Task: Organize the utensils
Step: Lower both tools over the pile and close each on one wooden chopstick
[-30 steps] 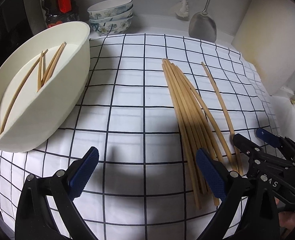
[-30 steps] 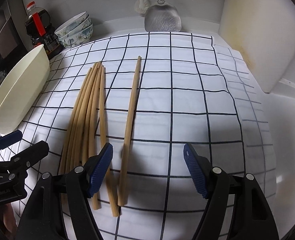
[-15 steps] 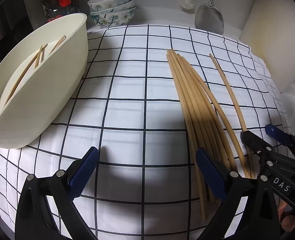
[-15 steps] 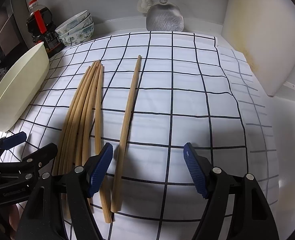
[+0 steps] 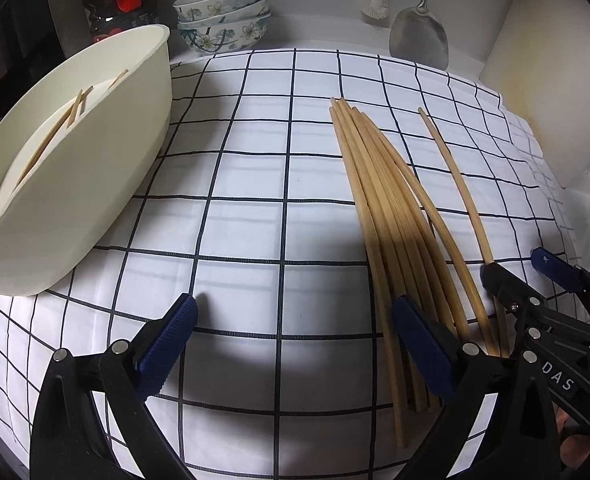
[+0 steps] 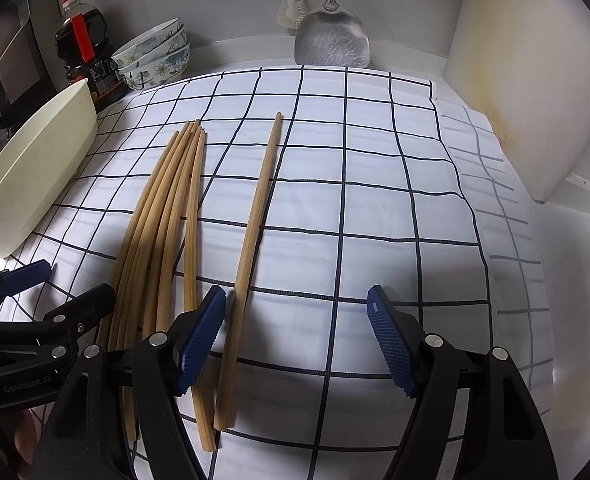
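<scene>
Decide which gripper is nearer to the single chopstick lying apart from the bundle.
Right. The right gripper has the lone chopstick just inside its left jaw. The left gripper sits beyond the bundle, farther off.

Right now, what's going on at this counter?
A person is sorting chopsticks with two handheld grippers. Both the left gripper and the right gripper are open and hold nothing, hovering low over the checked cloth. A bundle of chopsticks lies on the cloth, with a single chopstick apart beside it; the right gripper's jaws straddle that one's near end. A few chopsticks already sit in the cream tub.
</scene>
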Demonstrator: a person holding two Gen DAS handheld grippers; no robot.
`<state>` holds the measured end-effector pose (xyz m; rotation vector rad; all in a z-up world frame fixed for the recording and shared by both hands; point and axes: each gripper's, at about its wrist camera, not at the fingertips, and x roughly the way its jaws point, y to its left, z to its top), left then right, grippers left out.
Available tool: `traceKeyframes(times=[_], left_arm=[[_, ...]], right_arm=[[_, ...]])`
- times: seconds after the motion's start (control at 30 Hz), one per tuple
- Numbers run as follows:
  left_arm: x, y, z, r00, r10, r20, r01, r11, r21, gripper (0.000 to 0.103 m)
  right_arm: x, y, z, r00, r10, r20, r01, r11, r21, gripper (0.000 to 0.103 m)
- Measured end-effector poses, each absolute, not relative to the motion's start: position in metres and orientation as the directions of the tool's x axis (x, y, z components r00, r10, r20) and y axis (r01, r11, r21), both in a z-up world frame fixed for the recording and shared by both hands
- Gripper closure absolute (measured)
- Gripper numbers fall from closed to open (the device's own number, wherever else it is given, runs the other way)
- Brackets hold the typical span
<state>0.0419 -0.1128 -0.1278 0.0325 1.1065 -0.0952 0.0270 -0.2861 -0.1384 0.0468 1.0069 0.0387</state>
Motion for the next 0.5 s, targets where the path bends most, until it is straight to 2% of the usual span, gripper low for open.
traceKeyframes(times=[0.5], left_arm=[[0.052, -0.109, -0.130, 0.466, 0.003, -0.885, 0.035, 0.999, 0.022, 0.006]], right_arm=[[0.034, -0.283, -0.140, 0.548, 0.024, -0.836, -0.008, 1.000, 0.024, 0.033]])
